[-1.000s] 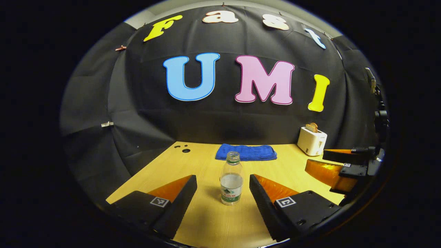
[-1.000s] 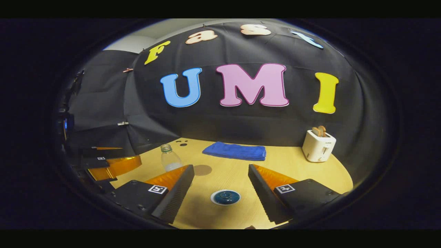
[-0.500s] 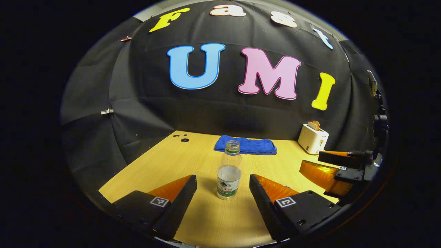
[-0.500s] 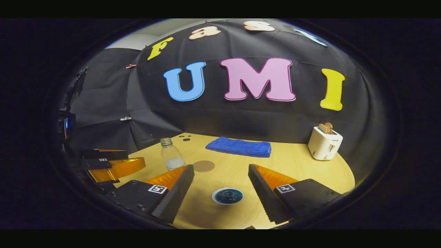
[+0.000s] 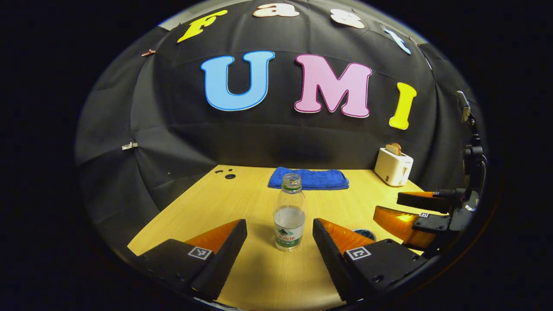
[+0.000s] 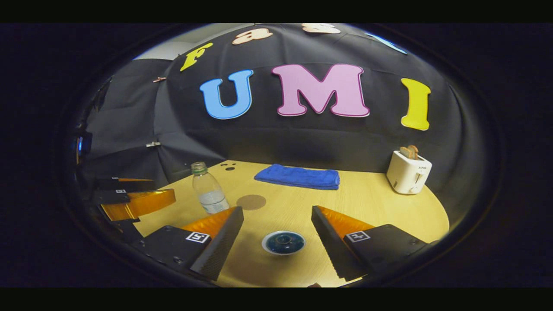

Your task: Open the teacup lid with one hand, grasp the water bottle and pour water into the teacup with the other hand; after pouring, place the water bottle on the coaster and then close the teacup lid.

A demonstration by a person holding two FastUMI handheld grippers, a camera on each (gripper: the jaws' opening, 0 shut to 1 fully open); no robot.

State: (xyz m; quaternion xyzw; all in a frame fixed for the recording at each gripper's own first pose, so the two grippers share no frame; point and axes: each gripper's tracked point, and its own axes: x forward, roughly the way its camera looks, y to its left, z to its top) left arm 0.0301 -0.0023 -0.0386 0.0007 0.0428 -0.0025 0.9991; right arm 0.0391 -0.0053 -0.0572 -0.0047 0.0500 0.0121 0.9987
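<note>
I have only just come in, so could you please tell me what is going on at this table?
A person holds a gripper in each hand over a wooden table. The left gripper is open around a capless water bottle without touching it. The right gripper is open above the lidded teacup. Nothing is grasped yet. The round coaster lies bare beside the bottle; a blue towel and a toaster stand farther back.
</note>
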